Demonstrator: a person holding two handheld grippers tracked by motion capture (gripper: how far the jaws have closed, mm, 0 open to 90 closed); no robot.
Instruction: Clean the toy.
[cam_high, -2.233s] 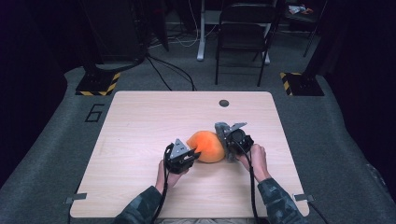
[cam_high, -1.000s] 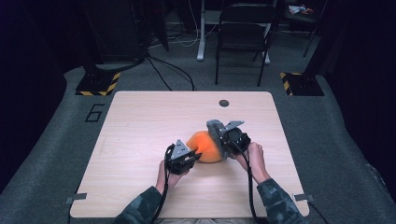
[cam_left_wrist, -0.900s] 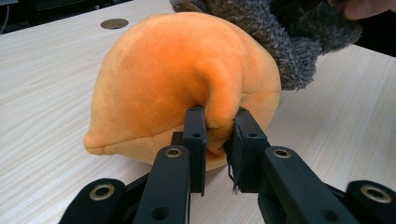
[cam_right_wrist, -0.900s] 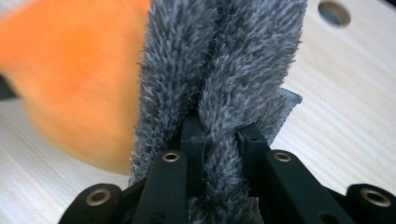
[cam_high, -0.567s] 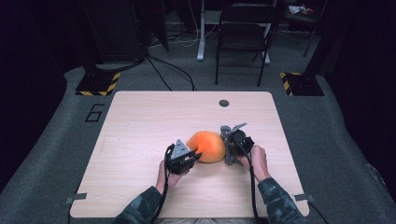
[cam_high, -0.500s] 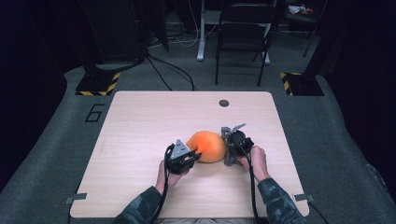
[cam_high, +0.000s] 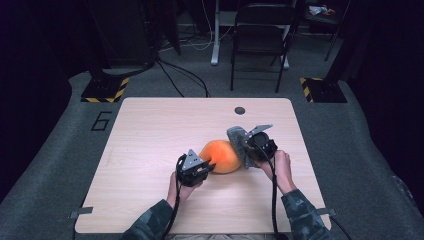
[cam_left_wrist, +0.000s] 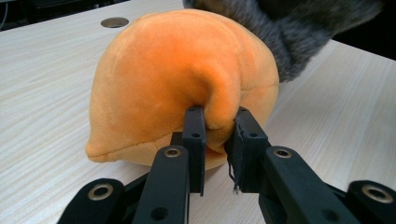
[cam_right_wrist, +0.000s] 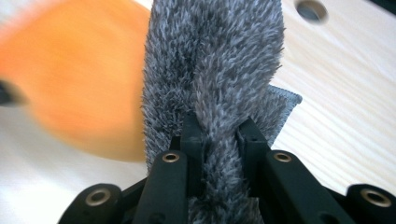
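Note:
A round orange plush cushion (cam_high: 221, 156) lies on the wooden table (cam_high: 150, 135) between my two grippers. My left gripper (cam_high: 206, 167) is at its near-left side, shut on a pinched fold of the orange plush (cam_left_wrist: 215, 105). A grey furry cloth (cam_high: 240, 145) stands against the cushion's right side. My right gripper (cam_high: 250, 152) is shut on that grey fur (cam_right_wrist: 219, 70), which bulges up between its jaws and hides much of the orange cushion (cam_right_wrist: 79, 84) behind it.
A round cable hole (cam_high: 240, 110) sits near the table's far edge. A black folding chair (cam_high: 260, 45) stands beyond the table, with cables on the floor and a number 6 marked at the left.
The right gripper with the grey cloth has shifted slightly right and back from the cushion's top to its right side. The left gripper has kept its hold.

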